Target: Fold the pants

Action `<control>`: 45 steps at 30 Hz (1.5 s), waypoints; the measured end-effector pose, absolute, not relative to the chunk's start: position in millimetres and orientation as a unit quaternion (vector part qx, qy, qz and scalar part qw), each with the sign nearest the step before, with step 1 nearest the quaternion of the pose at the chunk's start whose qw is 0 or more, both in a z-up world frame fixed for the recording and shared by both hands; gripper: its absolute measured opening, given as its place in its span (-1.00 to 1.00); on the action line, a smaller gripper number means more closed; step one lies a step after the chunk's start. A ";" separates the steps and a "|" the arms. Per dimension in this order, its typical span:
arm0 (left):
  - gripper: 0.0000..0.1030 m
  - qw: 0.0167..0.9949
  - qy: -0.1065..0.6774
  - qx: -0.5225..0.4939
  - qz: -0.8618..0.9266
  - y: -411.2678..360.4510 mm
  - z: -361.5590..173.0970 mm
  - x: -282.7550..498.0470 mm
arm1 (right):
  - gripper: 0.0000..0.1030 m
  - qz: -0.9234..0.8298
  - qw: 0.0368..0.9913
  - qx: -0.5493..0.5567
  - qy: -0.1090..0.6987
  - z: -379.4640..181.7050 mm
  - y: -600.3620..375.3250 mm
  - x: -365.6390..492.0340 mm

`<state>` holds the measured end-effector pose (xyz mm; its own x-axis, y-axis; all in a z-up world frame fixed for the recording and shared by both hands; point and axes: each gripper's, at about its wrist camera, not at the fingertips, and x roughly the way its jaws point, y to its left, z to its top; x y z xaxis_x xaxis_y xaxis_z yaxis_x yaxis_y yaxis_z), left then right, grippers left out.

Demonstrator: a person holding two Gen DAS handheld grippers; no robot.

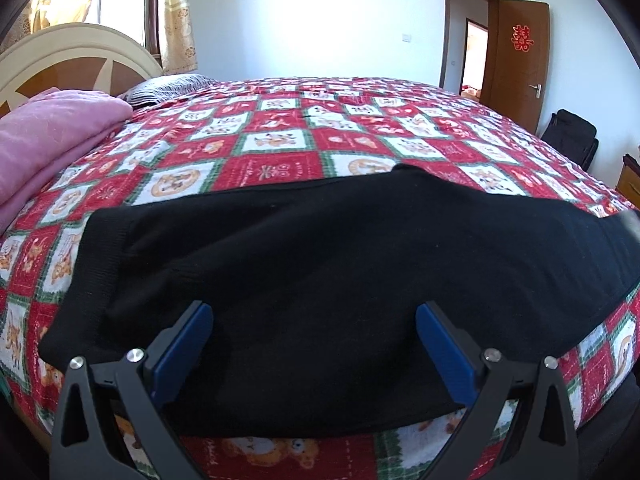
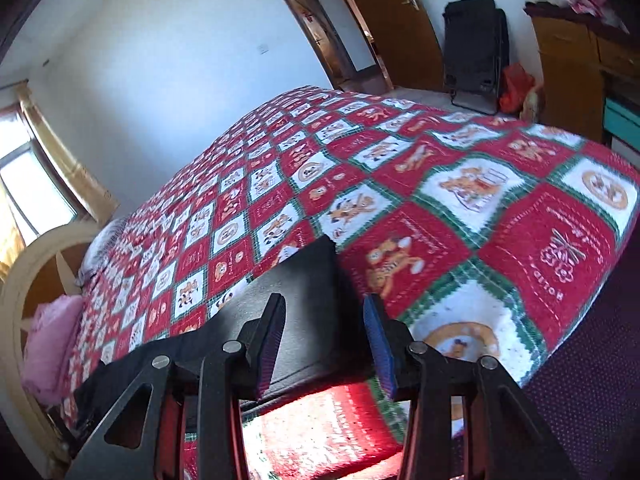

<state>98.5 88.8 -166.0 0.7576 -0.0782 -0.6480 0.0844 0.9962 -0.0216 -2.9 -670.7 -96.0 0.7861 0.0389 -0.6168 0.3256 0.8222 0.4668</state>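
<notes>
Pants (image 1: 320, 272): black, spread flat across the near part of the bed, one ribbed hem end at the left in the left wrist view, near edge close to the bed's front edge.
Pants in right wrist view (image 2: 296, 312): one squared end lying on the quilt, seen tilted, reaching in between the fingers' line of sight.
Bed cover (image 1: 280, 136): red, white and green checked quilt with bear pictures, covering the whole bed; bearing the pants and the pink blanket.
Left gripper (image 1: 314, 340): blue-padded fingers spread wide, hovering over the near half of the pants; no cloth seen pinched between the pads.
Right gripper (image 2: 325, 340): fingers partly apart, a clear gap between the pads; the end of the pants visible through that gap; pads not seen pressing on the cloth; picture tilted and blurred.
Pink blanket (image 1: 44, 140): folded, lying at the head of the bed, well apart from the pants.
Pillow (image 1: 168, 86): striped, beside the pink blanket, against the headboard.
Headboard (image 1: 72, 56): cream with brown panels, curved top.
Door (image 1: 520, 64): brown, standing open, red paper ornament on it.
Black bag (image 2: 474, 48): upright on the floor past the foot of the bed; contents not visible.
Wooden cabinet (image 2: 568, 72): beside the black bag; inside hidden.
</notes>
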 end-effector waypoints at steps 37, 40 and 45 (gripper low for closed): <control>1.00 0.937 0.348 -0.006 -0.032 101.0 -168.8 101.9 | -0.74 -0.028 0.920 0.257 0.296 -88.8 -627.2 15.4; 1.00 0.937 0.349 -0.006 -0.032 101.0 -168.7 101.9 | -0.75 -0.019 0.924 0.245 0.294 -83.5 -615.7 16.8; 1.00 0.936 0.349 -0.007 -0.033 100.9 -168.8 102.0 | -0.75 0.006 0.930 0.229 0.288 -73.8 -596.0 18.4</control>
